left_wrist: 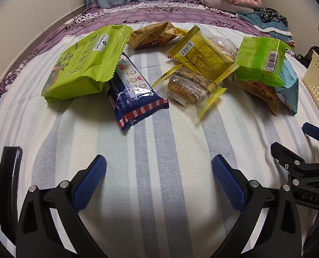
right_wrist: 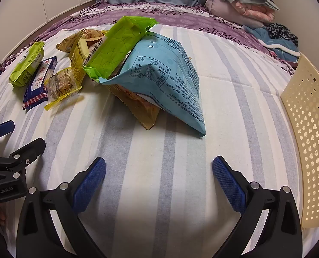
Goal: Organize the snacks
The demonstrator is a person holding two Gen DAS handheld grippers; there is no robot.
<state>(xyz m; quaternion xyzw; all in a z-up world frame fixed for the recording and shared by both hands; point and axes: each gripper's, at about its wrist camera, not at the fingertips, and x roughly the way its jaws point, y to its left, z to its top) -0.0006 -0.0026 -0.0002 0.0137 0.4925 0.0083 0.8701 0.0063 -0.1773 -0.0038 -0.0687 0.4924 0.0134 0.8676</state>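
Blue-padded fingers of the left gripper (left_wrist: 159,180) stand wide apart over the striped bedsheet (left_wrist: 159,150), nothing between them; the right gripper (right_wrist: 159,179) gapes likewise, empty; beyond lie the snacks in a loose heap: a lime-green bag (left_wrist: 82,62), a navy packet (left_wrist: 131,94) with a red-checked edge, yellow wrappers (left_wrist: 202,53), a pale blue pouch (right_wrist: 168,79) leaning on a tan one; a cream perforated basket (right_wrist: 309,133) stands right.

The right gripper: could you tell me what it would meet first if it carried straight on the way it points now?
Most likely the bare striped sheet, since the open right gripper angles down at it. The light blue bag lies farther ahead, though depth is hard to judge.
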